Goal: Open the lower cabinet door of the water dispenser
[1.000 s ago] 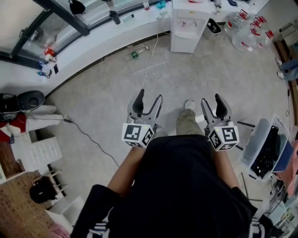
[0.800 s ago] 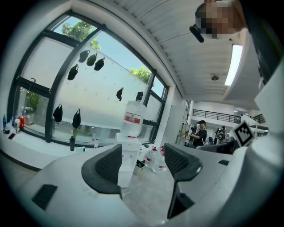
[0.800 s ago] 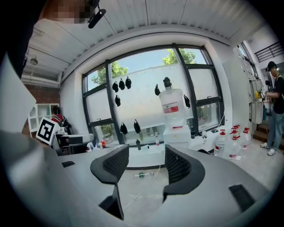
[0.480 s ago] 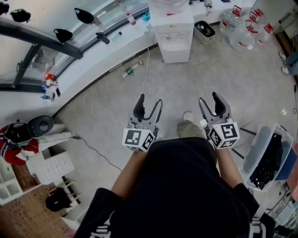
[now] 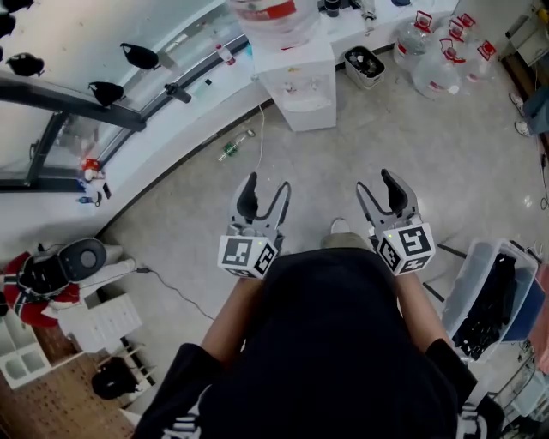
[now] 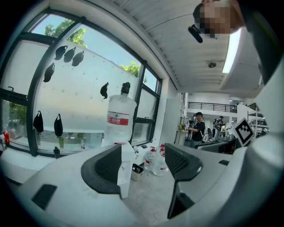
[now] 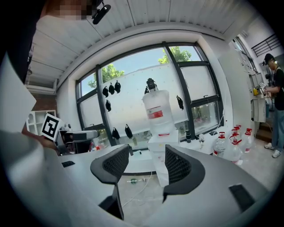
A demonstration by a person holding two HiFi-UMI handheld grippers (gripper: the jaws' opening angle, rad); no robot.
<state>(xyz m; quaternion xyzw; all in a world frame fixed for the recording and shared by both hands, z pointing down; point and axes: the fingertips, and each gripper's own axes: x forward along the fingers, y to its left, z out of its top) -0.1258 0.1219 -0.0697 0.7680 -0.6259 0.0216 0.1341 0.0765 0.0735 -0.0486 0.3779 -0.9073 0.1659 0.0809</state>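
Note:
The white water dispenser [image 5: 298, 86] stands against the window ledge at the top of the head view, with a clear bottle [image 5: 276, 15] on top. Its lower front [image 5: 310, 114] is a plain white face, too small to make out the door. My left gripper [image 5: 263, 193] and right gripper [image 5: 383, 187] are held side by side over the floor, well short of the dispenser and pointing toward it. Both are open and empty. The dispenser [image 6: 126, 170] shows between the jaws of the left gripper [image 6: 144, 166], and also [image 7: 160, 159] between those of the right gripper [image 7: 146, 166].
Several water jugs [image 5: 433, 60] and a small bin [image 5: 364, 64] stand right of the dispenser. A green bottle [image 5: 233, 146] and a cable [image 5: 260, 129] lie on the floor to its left. A plastic crate [image 5: 493, 296] sits at the right. The person's foot [image 5: 340, 226] is between the grippers.
The person has walked toward the dispenser with both grippers held ahead. It now sits lower and larger in the head view. Both jaws stay open.

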